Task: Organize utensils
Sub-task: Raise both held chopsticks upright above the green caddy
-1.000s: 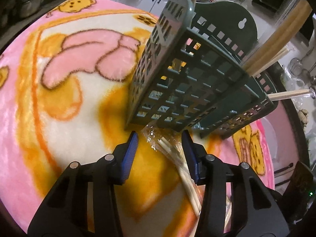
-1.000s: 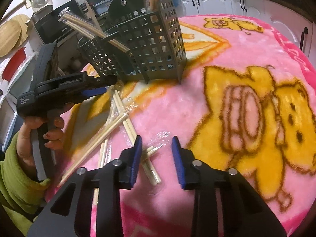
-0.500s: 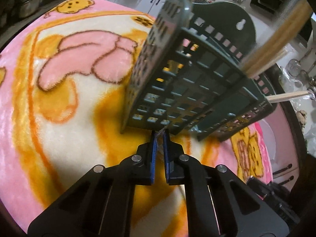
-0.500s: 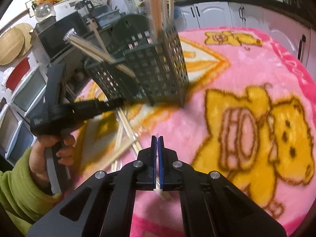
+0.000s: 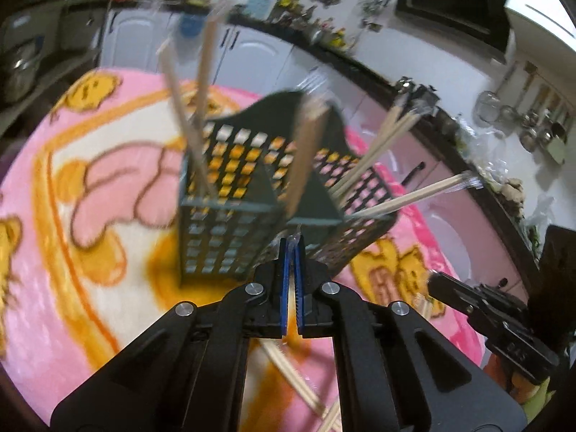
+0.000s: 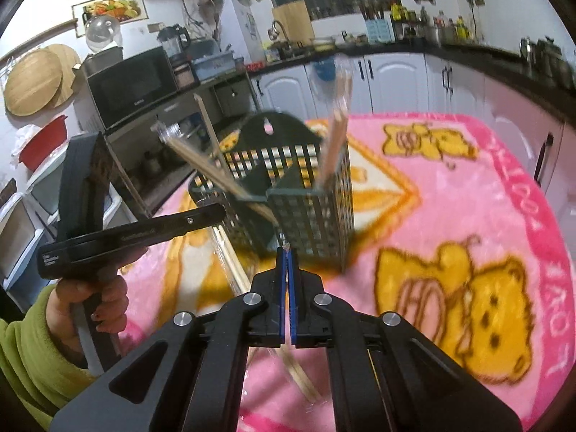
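Landmark: dark green utensil basket [image 5: 230, 230], upright on the pink blanket [image 5: 46, 252].
Left claw [image 5: 292, 252]: closed on wrapped chopsticks [image 5: 288, 367], just before the basket.
Right claw [image 6: 286, 262]: closed on a wrapped chopstick pair [image 6: 298, 374], just before the basket.
Basket contents: chopsticks [image 6: 334, 144] leaning outward.
Obstruction: loose chopsticks [image 6: 230, 259] beside the basket's base.

No text is legible; the blanket's [image 6: 468, 216] lettering is unclear.

A home kitchen is showing here: white cabinets [image 6: 388, 82] are lining the wall, a microwave [image 6: 129, 86] is sitting on a shelf, and bottles [image 6: 399, 10] are crowding the dark counter [image 6: 468, 50]
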A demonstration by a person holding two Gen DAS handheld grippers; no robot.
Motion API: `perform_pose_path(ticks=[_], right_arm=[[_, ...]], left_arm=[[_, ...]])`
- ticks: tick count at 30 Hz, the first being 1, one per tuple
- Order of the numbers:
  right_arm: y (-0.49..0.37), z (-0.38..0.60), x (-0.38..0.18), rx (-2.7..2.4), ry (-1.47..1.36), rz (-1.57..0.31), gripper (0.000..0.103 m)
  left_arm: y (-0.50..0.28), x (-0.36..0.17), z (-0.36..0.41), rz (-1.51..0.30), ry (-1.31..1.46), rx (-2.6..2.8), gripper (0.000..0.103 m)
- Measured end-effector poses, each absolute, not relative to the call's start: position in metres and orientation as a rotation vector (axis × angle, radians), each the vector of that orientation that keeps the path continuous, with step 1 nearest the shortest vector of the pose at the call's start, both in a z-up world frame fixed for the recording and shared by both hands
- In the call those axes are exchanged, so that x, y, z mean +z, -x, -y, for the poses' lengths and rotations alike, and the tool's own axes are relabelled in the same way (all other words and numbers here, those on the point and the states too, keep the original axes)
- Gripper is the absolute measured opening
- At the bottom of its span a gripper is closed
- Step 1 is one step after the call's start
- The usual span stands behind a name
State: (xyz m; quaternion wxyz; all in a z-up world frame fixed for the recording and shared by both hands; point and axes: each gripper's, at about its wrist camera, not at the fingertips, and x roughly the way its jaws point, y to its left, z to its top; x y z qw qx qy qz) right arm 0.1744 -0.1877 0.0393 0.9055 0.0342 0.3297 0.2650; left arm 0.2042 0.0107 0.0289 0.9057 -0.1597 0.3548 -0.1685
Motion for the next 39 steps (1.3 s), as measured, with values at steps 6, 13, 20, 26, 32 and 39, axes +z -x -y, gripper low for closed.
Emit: perform_pose_path(ticks=[6, 13, 20, 26, 32, 39], right_arm=[[-0.17, 0.186, 0.069, 0.543, -0.05, -0.601, 0.001], [-0.17, 0.18, 0.097, 0.541, -0.026, -0.522, 0.001], [-0.173, 0.179, 0.126, 0.542, -0.024, -0.444, 0.001], [-0.173, 0.174, 0.154, 0.554, -0.012, -0.371, 0.001], [-0.179, 0.17, 0.179, 0.558, -0.013, -0.305, 0.001], [-0.19, 0.168, 0.207, 0.566, -0.029, -0.242, 0.001]], left_arm=[[-0.203, 0.058, 0.002, -0.674, 0.272, -0.382, 0.001], [-0.202, 0.082, 0.01, -0.625, 0.23, -0.397, 0.001], [-0.202, 0.104, 0.012, -0.584, 0.199, -0.405, 0.001], [-0.2, 0.127, 0.014, -0.54, 0.171, -0.419, 0.001], [-0.201, 0.152, 0.015, -0.492, 0.162, -0.425, 0.0], [-0.203, 0.194, 0.013, -0.409, 0.15, -0.429, 0.0]])
